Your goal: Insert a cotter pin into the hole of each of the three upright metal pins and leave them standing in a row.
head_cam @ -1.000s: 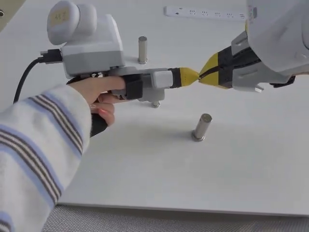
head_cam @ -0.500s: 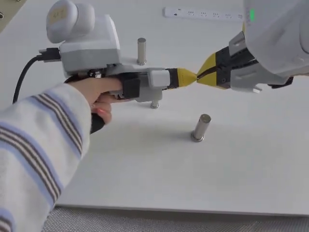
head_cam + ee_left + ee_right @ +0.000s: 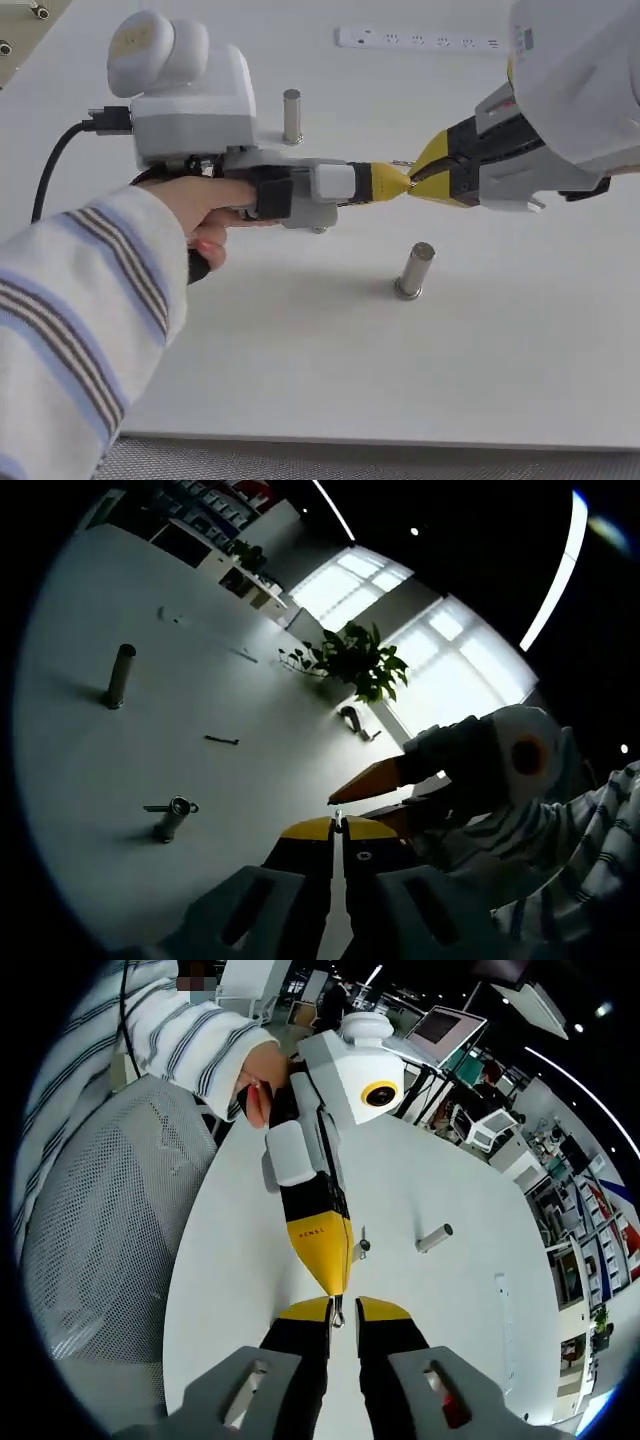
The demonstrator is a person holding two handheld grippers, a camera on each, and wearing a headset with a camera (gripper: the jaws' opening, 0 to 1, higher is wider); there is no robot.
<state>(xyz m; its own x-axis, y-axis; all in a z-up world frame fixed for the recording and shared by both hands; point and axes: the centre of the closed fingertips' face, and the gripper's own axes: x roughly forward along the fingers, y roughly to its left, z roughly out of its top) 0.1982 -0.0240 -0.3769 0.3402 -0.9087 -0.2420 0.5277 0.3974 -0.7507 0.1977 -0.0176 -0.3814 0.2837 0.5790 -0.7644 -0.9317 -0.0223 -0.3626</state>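
1. Right gripper view: the yellow-jawed right gripper (image 3: 343,1312) has its jaws slightly apart around a thin metal cotter pin (image 3: 340,1309), which is pinched tight at the white left gripper's (image 3: 336,1285) tip.
2. Head view: the cotter pin is hard to make out, and a short steel pin (image 3: 318,228) sits half hidden under the left gripper.

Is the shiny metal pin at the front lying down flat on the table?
No, the front metal pin stands upright on the white table in the head view.
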